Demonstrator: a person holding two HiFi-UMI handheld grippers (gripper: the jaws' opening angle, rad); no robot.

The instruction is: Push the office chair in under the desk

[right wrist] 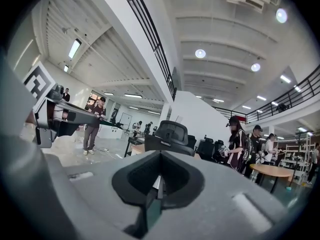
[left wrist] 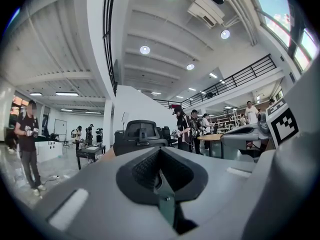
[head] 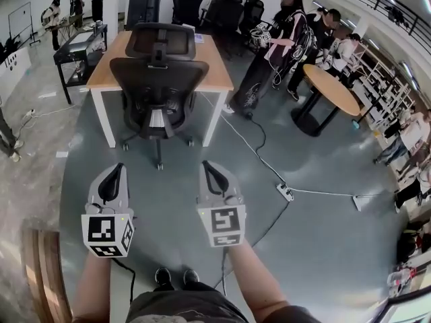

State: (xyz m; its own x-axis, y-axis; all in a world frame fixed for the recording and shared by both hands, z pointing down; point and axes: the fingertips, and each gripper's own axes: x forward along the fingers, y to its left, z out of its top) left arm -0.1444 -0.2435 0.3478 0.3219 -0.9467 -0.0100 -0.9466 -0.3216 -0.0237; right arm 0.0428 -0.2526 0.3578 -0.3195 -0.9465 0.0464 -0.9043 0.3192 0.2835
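Note:
The black mesh office chair [head: 159, 86] stands at the near side of the wooden desk [head: 217, 73], with its back towards me. Its seat lies between the desk's white legs and its wheeled base [head: 158, 147] sits on the grey floor. Both grippers hang well short of the chair, side by side above the floor. My left gripper [head: 119, 168] is shut and holds nothing, and so is my right gripper [head: 206, 165]. The chair [left wrist: 141, 134] shows far beyond the shut left gripper [left wrist: 160, 156] in the left gripper view. It [right wrist: 171, 135] also shows beyond the right gripper [right wrist: 159, 176] in the right gripper view.
A cable with a power strip [head: 285, 192] runs across the floor to the right of the chair. A person [head: 276, 46] stands by the desk's right end, and others stand near a round table [head: 331, 89]. A black cart [head: 79, 49] stands left of the desk.

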